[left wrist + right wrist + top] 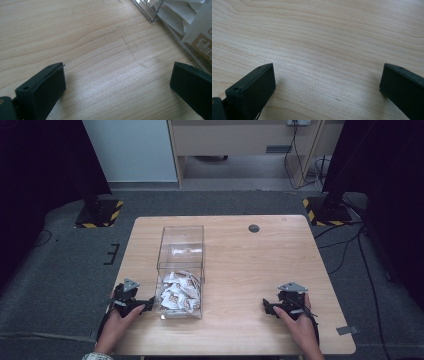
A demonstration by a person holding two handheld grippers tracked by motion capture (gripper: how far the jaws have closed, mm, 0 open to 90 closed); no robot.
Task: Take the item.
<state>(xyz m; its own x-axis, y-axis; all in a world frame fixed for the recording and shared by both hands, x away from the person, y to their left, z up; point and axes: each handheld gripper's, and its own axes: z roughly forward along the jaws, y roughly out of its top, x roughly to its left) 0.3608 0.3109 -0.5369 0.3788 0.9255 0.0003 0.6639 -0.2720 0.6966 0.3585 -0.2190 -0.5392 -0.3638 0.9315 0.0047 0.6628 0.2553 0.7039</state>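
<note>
While both grippers sit low on the counter (240, 265), nothing is held: left gripper (148, 306) has its fingers (42, 92) spread wide over bare wood, right gripper (266, 307) likewise, fingers (252, 92) wide apart and empty.

Work item looks like the clear box (181, 251), a long rectangular bin with its long axis running away from me, standing at the left-centre of the counter. Paper packets (177, 292) are piled at its near end; far end looks mostly bare.

Key relation: the box is just beside my left fingers, off to their right, near wall almost touching. In the left gripper view the box corner (152, 20) and packets (192, 27) sit up and right of the fingertips. Right gripper is well apart from it, so I judge left goes first.

Hard to read: box walls are transparent, the top rim is hard to trace, I can't tell if there's a lid. Packet print is unreadable.
</note>
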